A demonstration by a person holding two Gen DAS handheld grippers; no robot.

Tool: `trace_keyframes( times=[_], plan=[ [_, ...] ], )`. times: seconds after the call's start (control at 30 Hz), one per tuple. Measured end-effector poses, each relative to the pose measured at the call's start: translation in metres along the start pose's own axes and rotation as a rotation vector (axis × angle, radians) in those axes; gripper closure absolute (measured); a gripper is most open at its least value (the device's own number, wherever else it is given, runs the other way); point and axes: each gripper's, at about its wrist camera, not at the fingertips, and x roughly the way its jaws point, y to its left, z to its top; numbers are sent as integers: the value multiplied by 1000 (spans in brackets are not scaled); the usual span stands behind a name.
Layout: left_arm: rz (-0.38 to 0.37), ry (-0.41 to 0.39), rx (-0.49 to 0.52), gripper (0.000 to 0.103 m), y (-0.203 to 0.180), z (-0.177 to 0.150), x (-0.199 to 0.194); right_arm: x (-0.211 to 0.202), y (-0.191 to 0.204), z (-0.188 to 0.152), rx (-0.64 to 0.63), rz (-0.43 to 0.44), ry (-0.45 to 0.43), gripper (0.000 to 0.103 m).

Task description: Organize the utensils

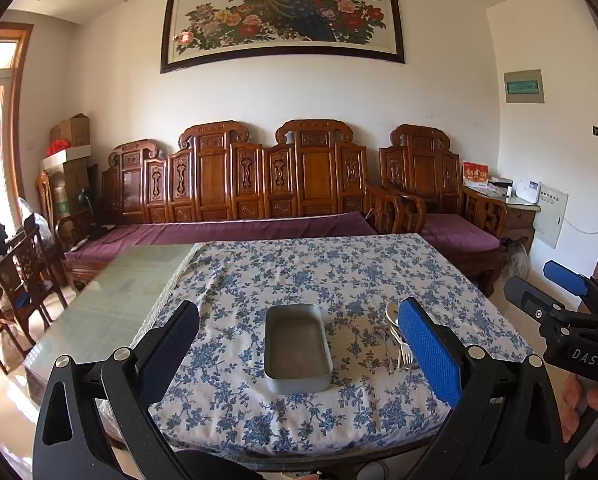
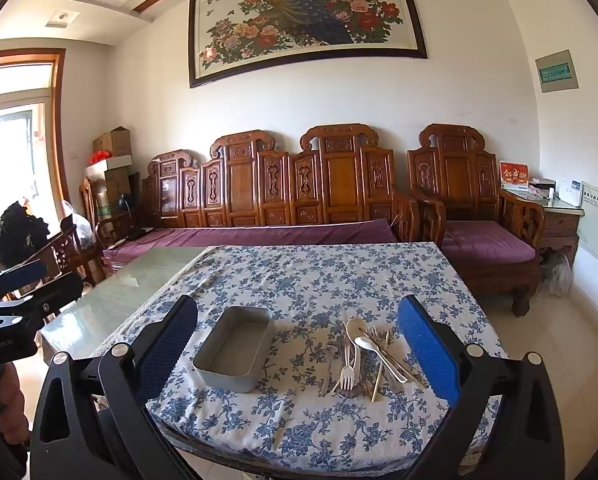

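Both my left gripper (image 1: 299,344) and right gripper (image 2: 299,344) gape empty; the utensils (image 2: 363,356) look light, slippery, best pinched mid-handle beside the tin (image 2: 235,354).

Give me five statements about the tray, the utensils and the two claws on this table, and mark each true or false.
1. The metal tray holds nothing. True.
2. The utensils lie in a heap on the floral tablecloth, beside the tray. True.
3. The right claw grips a white fork. False: its jaws stand wide open with nothing between the pads; the white fork lies in the heap.
4. The left claw is shut. False: it is open, the tray seen between its fingers.
5. The tablecloth covers the whole table. False: bare glass tabletop shows beside it.
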Motion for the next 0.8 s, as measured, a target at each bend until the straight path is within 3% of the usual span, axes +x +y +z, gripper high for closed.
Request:
trace_keyframes(
  times=[0.8],
  plan=[
    [0, -10, 1, 6, 2, -1, -5, -1, 4, 0, -1, 0, -8, 2]
  ],
)
